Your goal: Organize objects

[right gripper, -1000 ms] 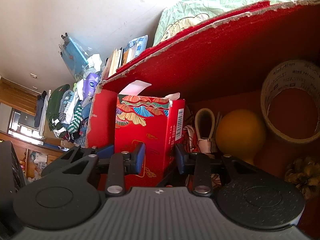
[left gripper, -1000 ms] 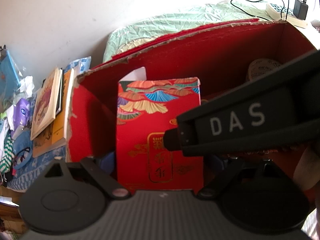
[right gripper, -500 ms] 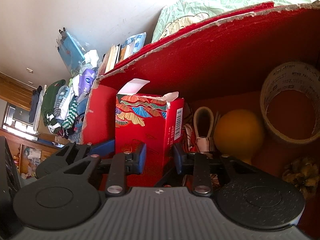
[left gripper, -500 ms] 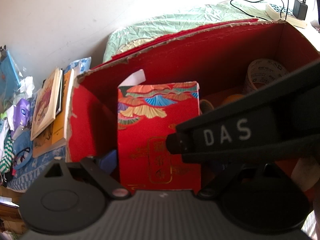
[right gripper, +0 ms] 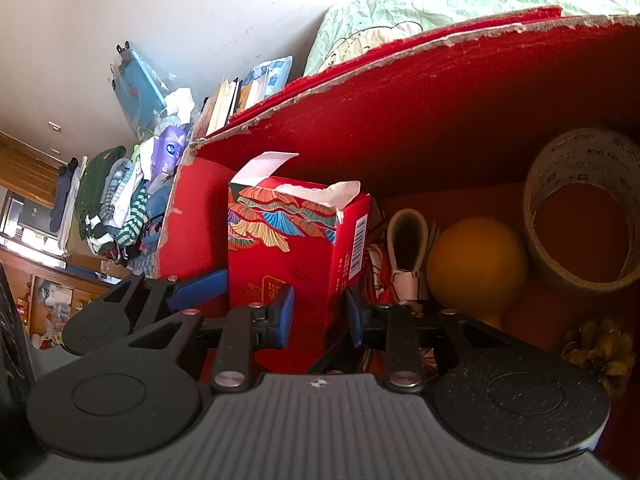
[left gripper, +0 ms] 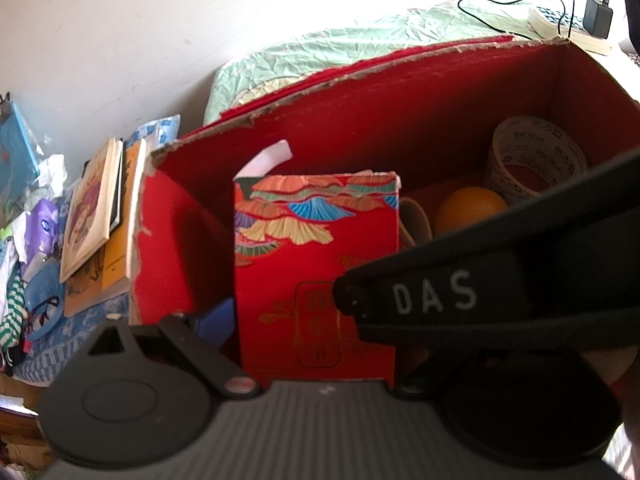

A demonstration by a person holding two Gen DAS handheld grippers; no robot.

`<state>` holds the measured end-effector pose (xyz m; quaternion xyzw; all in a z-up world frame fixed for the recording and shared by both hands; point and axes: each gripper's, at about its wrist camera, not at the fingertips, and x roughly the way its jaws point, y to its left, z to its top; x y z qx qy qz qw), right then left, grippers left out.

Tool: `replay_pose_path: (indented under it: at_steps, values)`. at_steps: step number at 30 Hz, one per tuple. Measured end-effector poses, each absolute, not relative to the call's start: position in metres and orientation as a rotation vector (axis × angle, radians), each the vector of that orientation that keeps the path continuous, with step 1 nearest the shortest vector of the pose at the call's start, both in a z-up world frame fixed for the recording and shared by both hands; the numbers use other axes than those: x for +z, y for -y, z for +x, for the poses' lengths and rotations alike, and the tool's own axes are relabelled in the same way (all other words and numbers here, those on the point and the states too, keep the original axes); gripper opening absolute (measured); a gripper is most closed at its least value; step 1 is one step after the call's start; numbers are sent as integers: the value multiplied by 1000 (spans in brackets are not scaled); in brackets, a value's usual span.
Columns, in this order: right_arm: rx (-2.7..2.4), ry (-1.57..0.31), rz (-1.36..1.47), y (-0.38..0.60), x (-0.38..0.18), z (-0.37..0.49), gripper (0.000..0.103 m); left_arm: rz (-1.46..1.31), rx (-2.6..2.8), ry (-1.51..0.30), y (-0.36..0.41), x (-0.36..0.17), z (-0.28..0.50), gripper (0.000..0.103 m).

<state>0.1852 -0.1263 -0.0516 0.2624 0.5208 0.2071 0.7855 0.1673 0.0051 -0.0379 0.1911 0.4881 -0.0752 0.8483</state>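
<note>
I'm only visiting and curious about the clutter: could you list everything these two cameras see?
cardboard box: one, red, open-topped, centre
patterned carton: one, red, upright at the box's left end
ball: one, orange, inside the box
tape roll: one, beige, inside the box, right
books: several, cream and orange, left of the box
clothes: a pile, mixed, far left
bedcover: one, pale green, behind the box
charger: one, black, far right
left gripper: black, jaws wide astride the carton, contact unclear
right gripper: black, blue pads, jaws just been closing, clamping the carton's corner
</note>
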Motion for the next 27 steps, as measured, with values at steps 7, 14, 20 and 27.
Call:
replay_pose_path:
  at_steps: [7,14,20,27]
  values:
    - [445,-1126,552,126,-51,184,28,402,-157,-1029,-6,-38,166,93]
    - [443,-1126,542,126,-50,183,25,403,-157,-1029,-6,-38,166,94]
    - [442,-1126,541,125,-51,183,24,403,-156,-1027,-5,-38,166,94]
    - [432,-1121,550,125,-50,183,24,404,-156,-1025,-5,-38,165,94]
